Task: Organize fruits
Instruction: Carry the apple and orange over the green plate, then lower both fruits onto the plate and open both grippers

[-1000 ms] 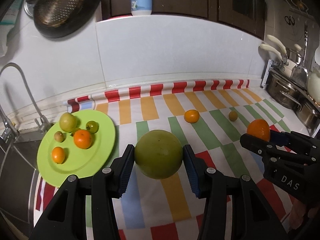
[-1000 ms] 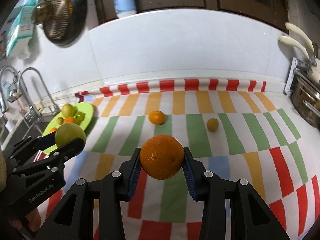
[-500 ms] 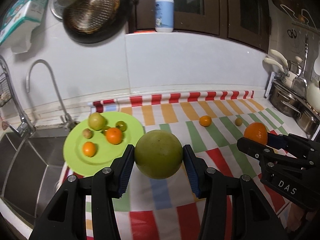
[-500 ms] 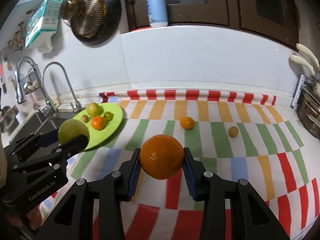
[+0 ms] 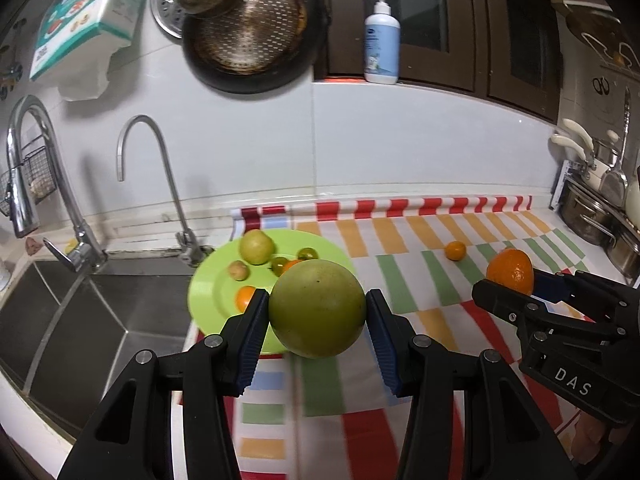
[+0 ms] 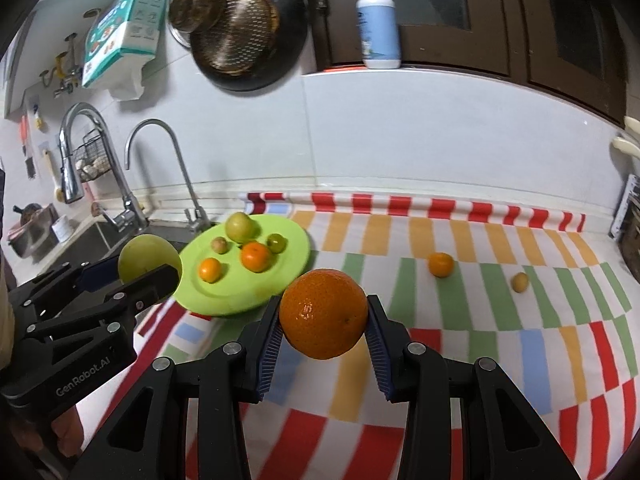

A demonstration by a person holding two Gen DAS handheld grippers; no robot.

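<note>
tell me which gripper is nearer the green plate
Left. The left gripper with its green fruit is at the green plate edge; the right gripper holds an orange farther right.

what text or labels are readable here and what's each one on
"DAS": on the black body of the right claw, seen from the left wrist view.
"GenRobot.AI": on the black body of the left claw, seen from the right wrist view.
White pump bottle with blue label: print too small to read.
Teal and white paper pack on the wall: print too blurred to read.
</note>
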